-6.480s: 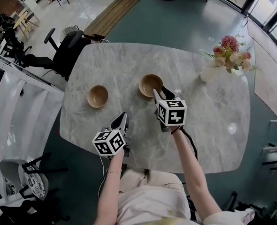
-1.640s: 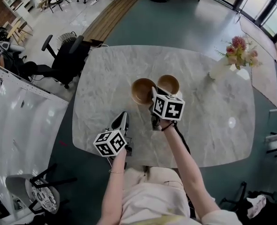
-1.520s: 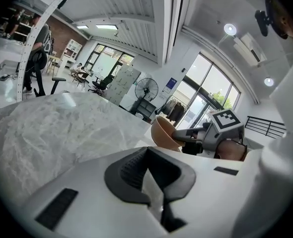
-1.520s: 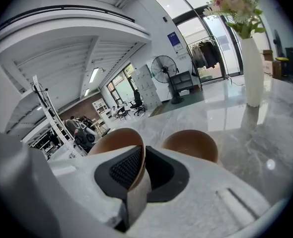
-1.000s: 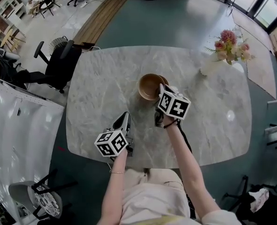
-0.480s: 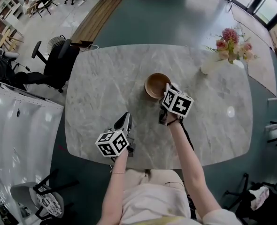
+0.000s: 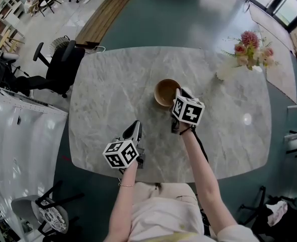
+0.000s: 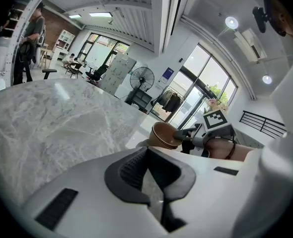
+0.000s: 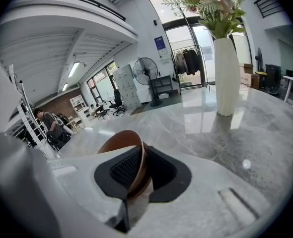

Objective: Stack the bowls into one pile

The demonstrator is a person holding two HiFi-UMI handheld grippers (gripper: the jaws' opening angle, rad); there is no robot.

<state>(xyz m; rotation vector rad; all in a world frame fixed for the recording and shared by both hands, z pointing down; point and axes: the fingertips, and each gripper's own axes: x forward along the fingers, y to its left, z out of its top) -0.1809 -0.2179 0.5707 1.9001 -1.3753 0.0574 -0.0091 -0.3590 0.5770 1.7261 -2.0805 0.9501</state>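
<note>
1. Head view: a grey marble surface (image 7: 108, 92) carries a wooden bowl (image 7: 164, 92) near its middle. From above, only 1 bowl outline shows.
2. Left gripper view: the bowl shows 2 rim lines, 1 just under the other, so it reads as 2 bowls nested in 1 pile. Its base is hidden behind the gripper body, so I cannot tell whether it rests on the surface.
3. Right gripper view: the right gripper (image 9: 136, 168) is clamped on the bowl's rim, with 1 pad inside the wall and 1 outside.
4. In the head view, that gripper meets the bowl at its right edge, and its marker cube (image 7: 188, 110) sits just behind.
5. The left gripper (image 7: 134, 129) has its jaws together with nothing between them. It is above the near part of the surface, well apart from the bowl.
6. A white vase (image 7: 223, 73) of pink flowers (image 7: 250, 48) stands at the surface's far right, well apart from the bowl.
7. A black chair (image 7: 63, 64) stands on the floor beside the surface's far left edge.
</note>
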